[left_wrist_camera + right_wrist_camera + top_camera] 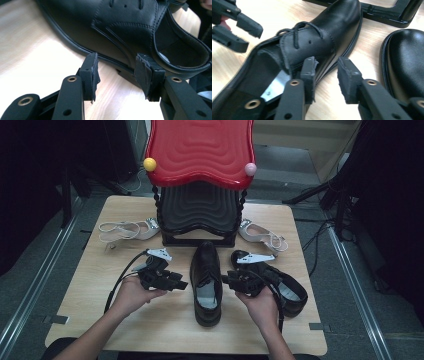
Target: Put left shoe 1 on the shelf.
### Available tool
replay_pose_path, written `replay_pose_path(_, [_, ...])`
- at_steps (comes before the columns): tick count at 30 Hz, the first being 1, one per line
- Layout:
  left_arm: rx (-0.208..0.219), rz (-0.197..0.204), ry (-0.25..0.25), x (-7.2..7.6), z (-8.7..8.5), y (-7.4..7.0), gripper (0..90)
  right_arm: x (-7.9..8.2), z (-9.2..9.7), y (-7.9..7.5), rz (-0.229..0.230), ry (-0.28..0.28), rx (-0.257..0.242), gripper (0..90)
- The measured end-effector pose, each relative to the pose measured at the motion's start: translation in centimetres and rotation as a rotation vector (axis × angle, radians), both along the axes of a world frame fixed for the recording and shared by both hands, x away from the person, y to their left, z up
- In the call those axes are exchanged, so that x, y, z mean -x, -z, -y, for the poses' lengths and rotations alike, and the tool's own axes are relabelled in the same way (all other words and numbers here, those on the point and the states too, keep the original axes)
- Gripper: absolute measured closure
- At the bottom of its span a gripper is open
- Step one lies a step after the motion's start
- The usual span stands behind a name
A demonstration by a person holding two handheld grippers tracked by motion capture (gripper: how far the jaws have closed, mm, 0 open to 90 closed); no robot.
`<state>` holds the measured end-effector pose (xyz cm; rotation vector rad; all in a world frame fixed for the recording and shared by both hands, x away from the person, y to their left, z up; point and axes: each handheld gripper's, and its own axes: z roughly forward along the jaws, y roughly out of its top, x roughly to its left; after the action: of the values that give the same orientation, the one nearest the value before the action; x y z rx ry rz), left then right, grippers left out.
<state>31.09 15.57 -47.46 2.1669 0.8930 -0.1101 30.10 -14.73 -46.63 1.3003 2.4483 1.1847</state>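
Centrally, the wooden table [90, 285] carries a red-topped black rack [200, 175] at its far edge; a black lace-up shoe [206, 280] lies before it, toe toward the rack; the left gripper [176, 283] and right gripper [229, 280] flank the shoe, jaws apart, gripping nothing.

You have two black leather lace-up shoes on the wooden table: one in the middle [206, 282], one to its right [287, 287]. Two pale strappy sandals lie farther back, one far left [127, 230], one far right [262, 236]. One rack with a red wavy top tier and a black tier beneath it [200, 150] stands at the far edge, carrying two small balls, one yellow [149, 164], one pink [250, 169].
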Motion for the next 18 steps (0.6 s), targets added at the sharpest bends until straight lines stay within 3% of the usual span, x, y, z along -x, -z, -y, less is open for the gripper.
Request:
replay_pose_path(4, [0.026,-0.015,0.011,-0.4,-0.4,-1.0,57.0,0.4,-0.1,-0.9,-0.025,0.001,-0.013,63.7])
replay_pose_path(5, [0.037,0.015,0.013,-0.8,-0.8,-1.9,57.7,0.7,-0.2,-1.7,-0.056,0.009,-0.034,62.5])
replay_pose_path(8, [0.042,0.014,0.004,-1.4,-1.0,-2.8,59.4,0.8,-0.4,-2.1,-0.098,-0.007,-0.044,60.4])
replay_pose_path(9, [0.058,0.003,0.001,-1.6,-1.0,-3.2,67.1,1.0,-0.8,-2.5,-0.132,-0.021,-0.037,58.7])
replay_pose_path(11, [0.084,0.003,0.008,-2.1,-1.1,-4.0,69.2,1.2,-1.1,-2.6,-0.14,-0.033,-0.038,57.5])
replay_pose_path(12, [0.081,0.025,0.009,-2.2,-1.2,-4.4,73.4,1.3,-1.4,-2.6,-0.143,-0.044,-0.034,57.3])
replay_pose_path(18, [0.07,0.053,0.023,-3.4,-1.2,-6.5,81.7,1.7,-2.8,-3.1,-0.169,-0.083,-0.022,56.9])
